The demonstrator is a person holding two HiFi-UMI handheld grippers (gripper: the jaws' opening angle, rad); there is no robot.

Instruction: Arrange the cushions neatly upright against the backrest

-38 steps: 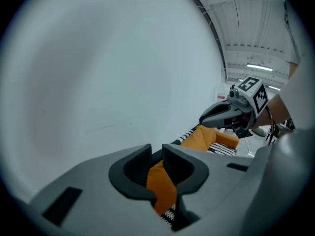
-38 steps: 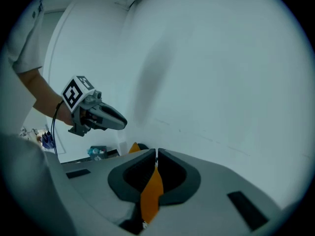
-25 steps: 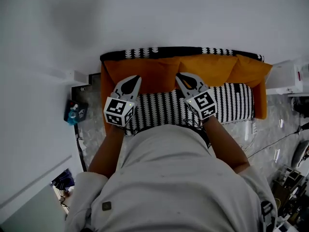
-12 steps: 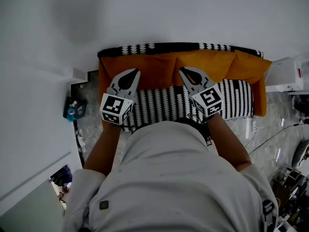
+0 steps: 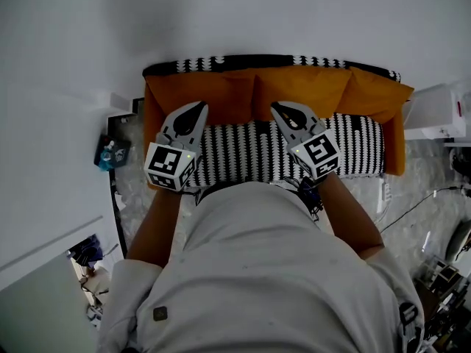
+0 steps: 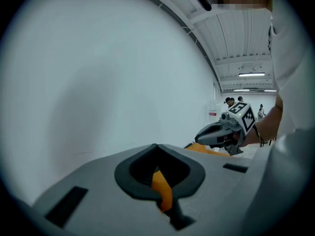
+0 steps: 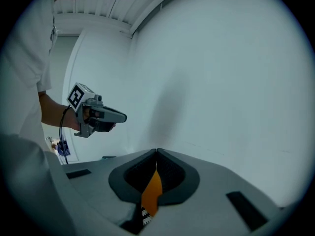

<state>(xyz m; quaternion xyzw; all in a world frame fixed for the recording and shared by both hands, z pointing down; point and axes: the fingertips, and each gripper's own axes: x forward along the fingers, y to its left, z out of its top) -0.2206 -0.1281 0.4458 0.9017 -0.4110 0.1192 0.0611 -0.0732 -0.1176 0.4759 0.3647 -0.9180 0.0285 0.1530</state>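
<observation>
Three orange cushions stand along the backrest [image 5: 243, 62] of a sofa with a black-and-white patterned seat [image 5: 250, 149]: a left cushion [image 5: 213, 94], a middle cushion [image 5: 305, 87] and a right cushion [image 5: 379, 98], which leans at the sofa's corner. My left gripper [image 5: 196, 109] hovers over the left cushion's lower edge, jaws shut with nothing in them. My right gripper [image 5: 277, 109] hangs near the seam between the left and middle cushions, also shut and empty. In the left gripper view the shut jaws [image 6: 156, 146] point at the wall, with the right gripper [image 6: 219, 131] beside them. The right gripper view [image 7: 156, 152] shows orange cloth behind its closed jaws.
A white wall rises behind the sofa. A white cabinet [image 5: 440, 115] stands at the sofa's right end. A blue item [image 5: 110, 153] lies on the floor at the left. Cables [image 5: 412, 212] and clutter lie on the floor at the right. The person's torso fills the foreground.
Both grippers have drawn back a little toward the person, and the left one has slid slightly left. The cushions have not moved.
</observation>
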